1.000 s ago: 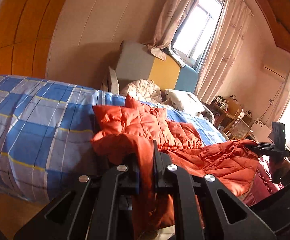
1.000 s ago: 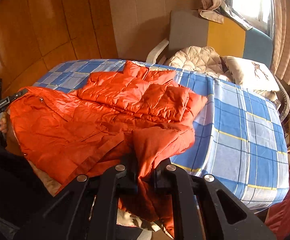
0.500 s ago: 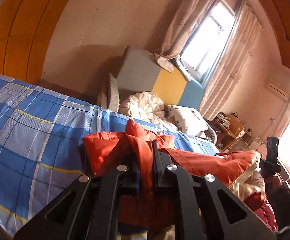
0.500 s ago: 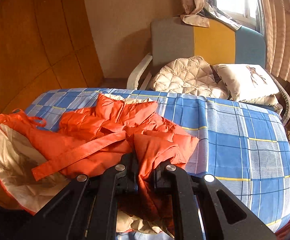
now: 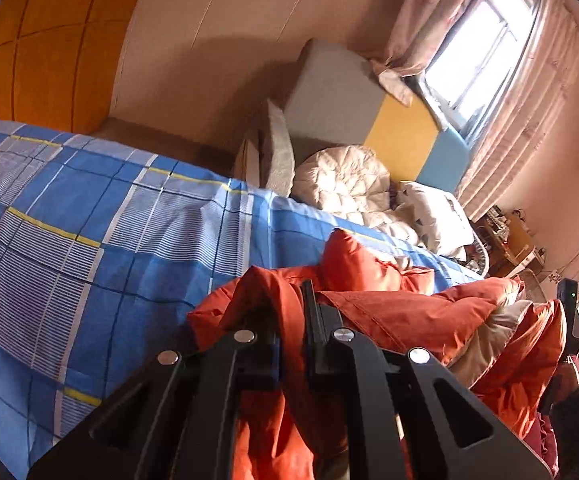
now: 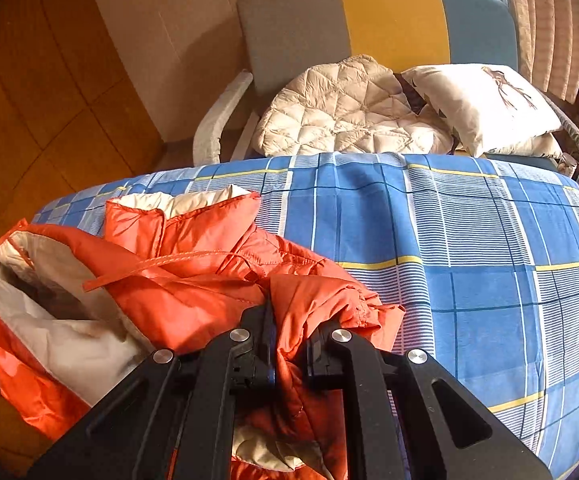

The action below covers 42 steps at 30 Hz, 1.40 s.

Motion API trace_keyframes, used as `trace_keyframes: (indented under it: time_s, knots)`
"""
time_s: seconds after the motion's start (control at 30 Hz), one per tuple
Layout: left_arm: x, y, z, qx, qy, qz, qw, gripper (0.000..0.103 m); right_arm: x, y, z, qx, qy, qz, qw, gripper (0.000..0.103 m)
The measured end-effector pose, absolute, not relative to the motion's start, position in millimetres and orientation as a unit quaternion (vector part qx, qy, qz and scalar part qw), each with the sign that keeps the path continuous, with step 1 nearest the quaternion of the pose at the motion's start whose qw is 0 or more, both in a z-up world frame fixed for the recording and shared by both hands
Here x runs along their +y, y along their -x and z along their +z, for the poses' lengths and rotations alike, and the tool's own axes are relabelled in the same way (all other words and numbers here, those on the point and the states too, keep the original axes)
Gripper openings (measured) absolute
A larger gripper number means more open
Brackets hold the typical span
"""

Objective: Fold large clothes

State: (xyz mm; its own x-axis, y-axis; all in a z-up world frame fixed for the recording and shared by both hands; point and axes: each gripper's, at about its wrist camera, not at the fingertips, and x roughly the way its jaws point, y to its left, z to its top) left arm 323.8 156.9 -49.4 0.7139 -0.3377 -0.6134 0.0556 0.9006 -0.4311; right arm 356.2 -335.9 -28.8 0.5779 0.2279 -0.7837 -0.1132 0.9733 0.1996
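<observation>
An orange puffer jacket (image 6: 193,280) with a cream lining is bunched and lifted over the near edge of a bed with a blue plaid sheet (image 6: 489,260). My left gripper (image 5: 291,320) is shut on a fold of the orange jacket (image 5: 401,312). My right gripper (image 6: 289,336) is shut on another fold of it. The jacket hangs stretched between the two grippers, its lining showing. The right gripper's body (image 5: 567,312) shows at the far right of the left wrist view.
An armchair (image 6: 369,24) in grey, yellow and blue stands behind the bed, holding a cream quilted cushion (image 6: 349,108) and a white pillow (image 6: 485,104). Orange wood panels (image 5: 29,52) line the wall on the left. A curtained window (image 5: 477,52) and a cluttered side table (image 5: 509,236) stand at the right.
Both grippers have lifted the jacket's edge and carried it forward over the bed. The jacket went from spread flat to bunched and doubled, with its cream lining turned out.
</observation>
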Motion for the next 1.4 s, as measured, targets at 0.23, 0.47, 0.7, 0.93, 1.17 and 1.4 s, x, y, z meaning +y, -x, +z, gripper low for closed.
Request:
trace_keyframes:
  time_s: [0.23, 0.47, 0.7, 0.93, 1.17, 1.4]
  knots:
    - [150.4, -357.8, -70.9, 0.392, 0.188, -0.082, 0.897, 0.008, -333.8, -383.9, -49.1, 0.465, -0.077, 0.066, 0.879, 0.01]
    - [148.0, -368.4, -76.0, 0.408, 0.193, -0.064, 0.89, 0.016, -342.9, -397.8, -53.1, 0.476, -0.152, 0.058, 0.865, 0.035]
    - [149.9, -364.6, -62.2, 0.404, 0.206, -0.071, 0.888, 0.048, -346.6, -401.9, -30.1, 0.464, -0.195, 0.07, 0.861, 0.075]
    - [143.5, -365.2, -43.9, 0.393, 0.214, -0.085, 0.89, 0.071, -350.8, -393.0, 2.0, 0.423, -0.203, 0.061, 0.881, 0.091]
    - [154.9, -354.6, -18.7, 0.356, 0.243, -0.092, 0.898, 0.101, -364.3, -371.4, -1.4, 0.422, -0.175, 0.031, 0.889, 0.091]
    - [161.1, -327.4, -22.7, 0.367, 0.173, -0.092, 0.909, 0.099, -355.6, -370.0, -43.2, 0.457, -0.115, 0.018, 0.882, 0.091]
